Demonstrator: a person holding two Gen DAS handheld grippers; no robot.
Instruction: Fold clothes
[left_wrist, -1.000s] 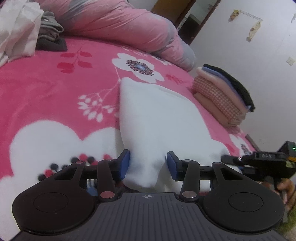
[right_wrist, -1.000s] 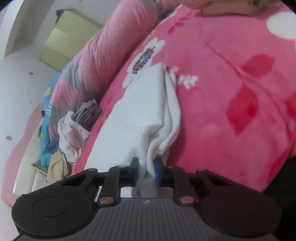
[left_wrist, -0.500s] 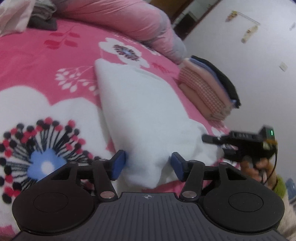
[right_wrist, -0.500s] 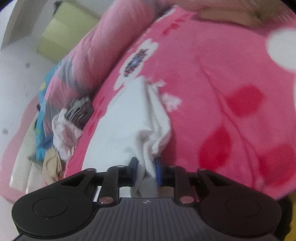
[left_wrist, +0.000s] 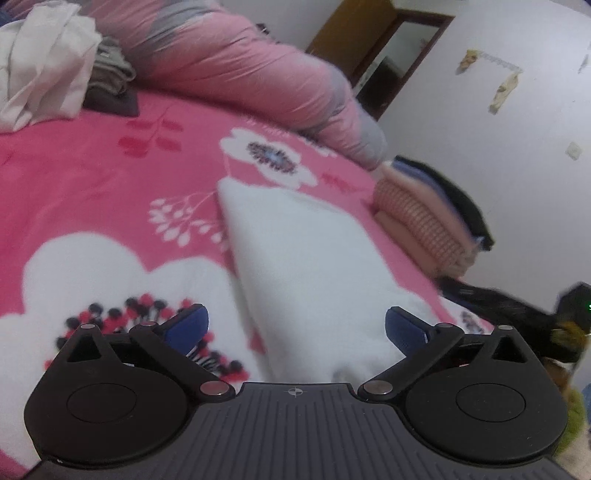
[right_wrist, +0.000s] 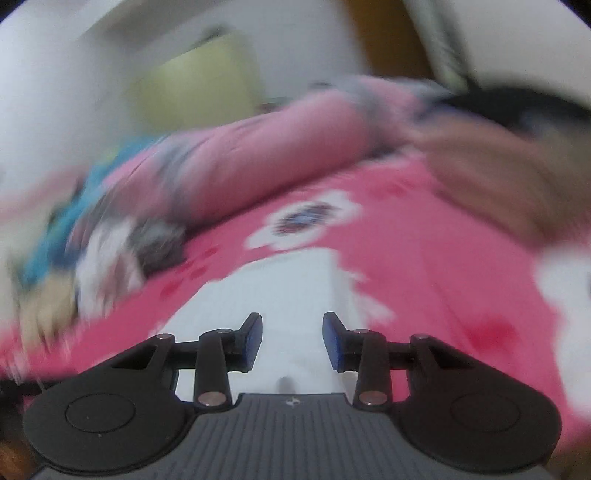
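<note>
A folded white garment (left_wrist: 306, 266) lies on the pink flowered bedspread (left_wrist: 92, 177). My left gripper (left_wrist: 295, 326) is wide open at the garment's near end, with its blue pads apart on either side and nothing held. In the blurred right wrist view the same white garment (right_wrist: 280, 295) lies flat just ahead of my right gripper (right_wrist: 291, 339), which is open and empty. The right gripper (left_wrist: 517, 310) also shows as a dark blur at the right edge of the left wrist view.
A stack of folded clothes (left_wrist: 428, 214) sits at the bed's right edge. A rolled pink quilt (left_wrist: 229, 77) lies along the back. A heap of unfolded clothes (left_wrist: 48, 74) is at the back left, also visible in the right wrist view (right_wrist: 110, 251).
My right gripper has let go of the white garment and opened, and its view has swung sharply. My left gripper has opened wider. The garment now lies flat on the bed.
</note>
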